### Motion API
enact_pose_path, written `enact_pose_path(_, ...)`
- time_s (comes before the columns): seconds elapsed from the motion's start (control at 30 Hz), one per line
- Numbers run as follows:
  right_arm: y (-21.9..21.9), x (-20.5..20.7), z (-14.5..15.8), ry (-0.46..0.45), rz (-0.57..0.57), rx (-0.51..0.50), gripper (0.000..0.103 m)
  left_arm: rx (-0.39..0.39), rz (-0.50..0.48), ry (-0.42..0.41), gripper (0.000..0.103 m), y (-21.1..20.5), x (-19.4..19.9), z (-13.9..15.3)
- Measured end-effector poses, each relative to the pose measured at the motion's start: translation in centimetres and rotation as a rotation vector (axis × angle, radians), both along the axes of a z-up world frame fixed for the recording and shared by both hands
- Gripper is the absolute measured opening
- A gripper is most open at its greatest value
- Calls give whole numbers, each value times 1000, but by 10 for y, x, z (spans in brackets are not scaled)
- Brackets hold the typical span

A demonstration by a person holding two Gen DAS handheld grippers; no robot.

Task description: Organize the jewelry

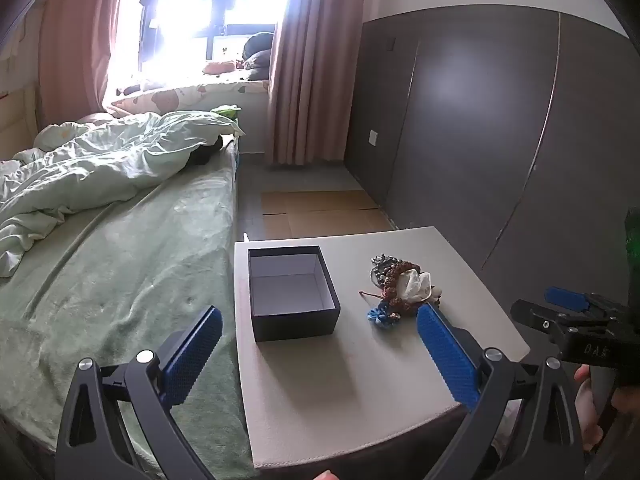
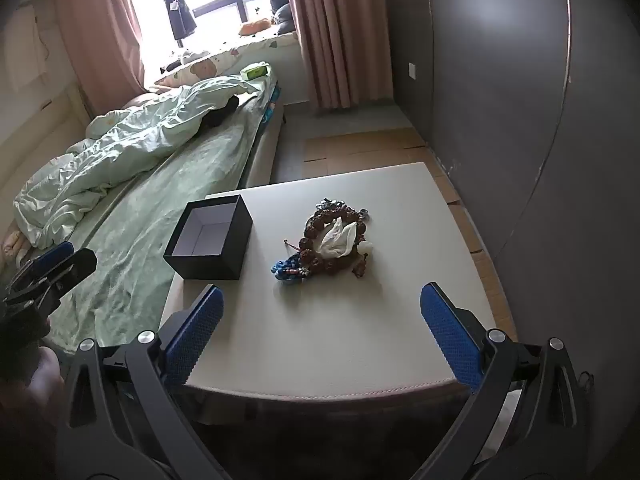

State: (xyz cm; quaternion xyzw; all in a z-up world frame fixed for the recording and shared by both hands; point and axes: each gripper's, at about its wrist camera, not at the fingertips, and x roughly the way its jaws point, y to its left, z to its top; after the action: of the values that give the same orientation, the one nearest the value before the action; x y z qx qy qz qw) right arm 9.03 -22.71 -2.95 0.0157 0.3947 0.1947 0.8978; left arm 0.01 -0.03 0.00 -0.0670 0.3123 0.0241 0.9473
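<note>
Two grippers hang over the near edge of the small white table, and neither holds anything: the left gripper has its blue pads spread wide, and the right gripper is just as wide apart. The jewelry pile lies on the table top, to the right of the dark open box and clearly apart from it; the box looks bare inside. In the heap we make out a ring of brown beads, a white cloth bundle lying inside that ring, a blue braided piece at the near side, and darker beads at the far end.

We judge the step in hand to be the first pick. The blue piece sits nearest our right gripper and at the edge of the heap, so we would start there. The strands seem tangled, so we would come down with the pads on either side of a single strand, close gently, and lift slowly to see whether the brown beads trail along. The box is light; we could use our left gripper to steady its wall while we drop pieces in.
</note>
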Motion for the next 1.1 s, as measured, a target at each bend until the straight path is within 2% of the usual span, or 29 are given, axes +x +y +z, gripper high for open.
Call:
enact_pose_path(0.03,0,0,0,-1,-1,-2,98,1,0,1,95,0,0,0)
enact_pose_path(1.1,0,-3,13,-58,-17,0,98,6,-23,-21,95,-4,6,4)
